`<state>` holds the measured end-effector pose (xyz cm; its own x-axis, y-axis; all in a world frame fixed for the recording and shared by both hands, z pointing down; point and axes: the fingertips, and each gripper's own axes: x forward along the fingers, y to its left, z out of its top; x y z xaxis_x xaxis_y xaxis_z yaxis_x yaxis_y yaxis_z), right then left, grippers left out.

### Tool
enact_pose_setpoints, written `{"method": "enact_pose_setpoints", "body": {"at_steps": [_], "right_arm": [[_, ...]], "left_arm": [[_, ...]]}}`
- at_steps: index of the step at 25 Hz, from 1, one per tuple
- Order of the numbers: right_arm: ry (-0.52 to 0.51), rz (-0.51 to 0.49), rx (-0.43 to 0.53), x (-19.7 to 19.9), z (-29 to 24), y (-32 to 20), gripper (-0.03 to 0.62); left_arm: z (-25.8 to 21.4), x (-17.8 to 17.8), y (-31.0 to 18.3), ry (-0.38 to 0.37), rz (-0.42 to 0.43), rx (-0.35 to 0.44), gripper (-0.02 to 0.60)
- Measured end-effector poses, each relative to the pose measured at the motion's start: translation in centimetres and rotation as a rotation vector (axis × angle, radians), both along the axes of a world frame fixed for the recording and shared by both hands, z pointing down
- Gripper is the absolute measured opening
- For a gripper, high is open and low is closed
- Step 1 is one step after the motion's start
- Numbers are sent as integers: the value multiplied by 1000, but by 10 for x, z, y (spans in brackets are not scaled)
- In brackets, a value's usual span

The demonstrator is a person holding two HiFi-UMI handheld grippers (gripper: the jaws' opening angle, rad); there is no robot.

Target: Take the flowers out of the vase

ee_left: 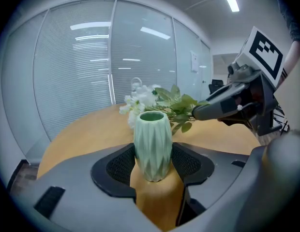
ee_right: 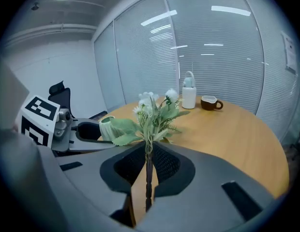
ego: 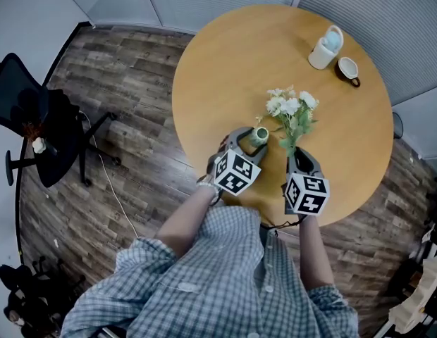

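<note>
Flowers (ego: 292,111) out of vase (ego: 260,134). Right gripper (ego: 296,155), fingers nearly together, pinches stems; left gripper (ego: 252,142) clamps vase. Remaining, probably: lay flowers on counter (ego: 225,62).

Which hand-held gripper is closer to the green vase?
Left. The left hand-held gripper is clamped around the vase; the right hand-held gripper is beside it, holding the flowers by the stem.

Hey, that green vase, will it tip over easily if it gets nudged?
Probably: the vase is tall, narrow and empty, the flowers already out. It looks like glazed ceramic, so likely slippery and breakable.
</note>
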<state>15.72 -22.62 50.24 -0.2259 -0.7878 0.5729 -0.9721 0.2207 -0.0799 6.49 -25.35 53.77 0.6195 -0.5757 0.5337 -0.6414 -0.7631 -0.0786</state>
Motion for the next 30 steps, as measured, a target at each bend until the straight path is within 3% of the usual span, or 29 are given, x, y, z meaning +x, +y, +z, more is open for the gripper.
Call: {"method": "enact_pose_setpoints", "body": {"at_steps": [13,24,27,30], "right_arm": [[6,43,-160,10,65,23,44],[71,-5,-182,4,79,25,52],[60,-5,-190,7,79,26,114],[43,-13,-189,7,80,25,137]], "left_arm": [[3,-3,0,1,-1,0,247],[2,-5,0,5,-1,0,247],[0,-2,0,7,-3,1,248],[2,-1,-2,6,-4,4,249]]}}
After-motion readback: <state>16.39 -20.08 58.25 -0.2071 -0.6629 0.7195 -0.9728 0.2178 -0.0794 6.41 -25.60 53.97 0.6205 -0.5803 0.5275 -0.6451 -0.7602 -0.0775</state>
